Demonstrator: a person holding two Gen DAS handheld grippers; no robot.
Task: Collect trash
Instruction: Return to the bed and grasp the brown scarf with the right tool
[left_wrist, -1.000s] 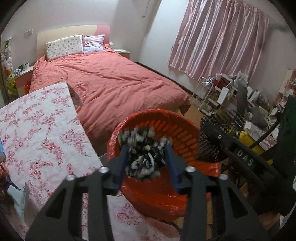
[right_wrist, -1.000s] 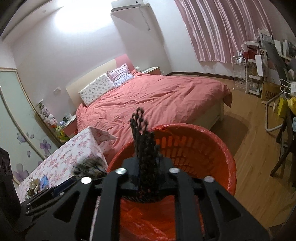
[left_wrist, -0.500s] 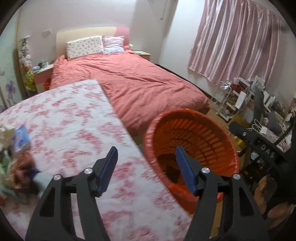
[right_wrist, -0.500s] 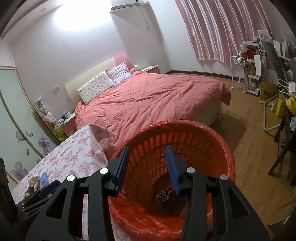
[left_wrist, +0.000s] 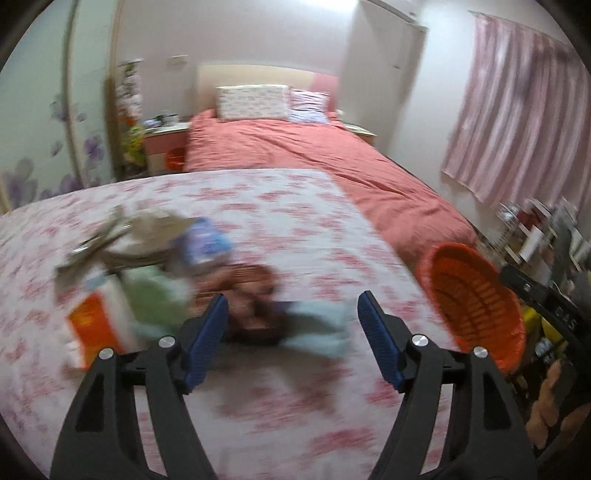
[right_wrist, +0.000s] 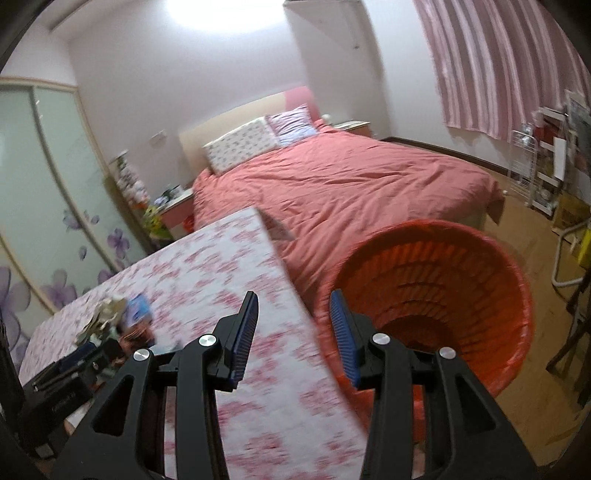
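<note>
A blurred heap of trash (left_wrist: 162, 273) lies on the flowered table (left_wrist: 295, 236): crumpled paper, a blue packet, a green piece, an orange-and-white carton and a brown lump. My left gripper (left_wrist: 290, 317) hangs over the table just short of the heap, its jaws opening with nothing between them. The orange bin (left_wrist: 476, 302) stands off the table's right edge. In the right wrist view my right gripper (right_wrist: 293, 317) is open and empty above the table's edge, beside the orange bin (right_wrist: 436, 280). The trash heap (right_wrist: 118, 317) lies far left there.
A bed with a pink cover (right_wrist: 343, 184) fills the room behind the table. Pink curtains (right_wrist: 498, 62) hang at the right, with a cluttered rack (right_wrist: 543, 166) and wooden floor (right_wrist: 528, 236) beneath. A wardrobe with flower prints (right_wrist: 44, 206) stands left.
Both grippers let their trash go into the bin and opened. The left one swung left over the table toward the heap. The right one shifted left from above the bin to the table's edge.
</note>
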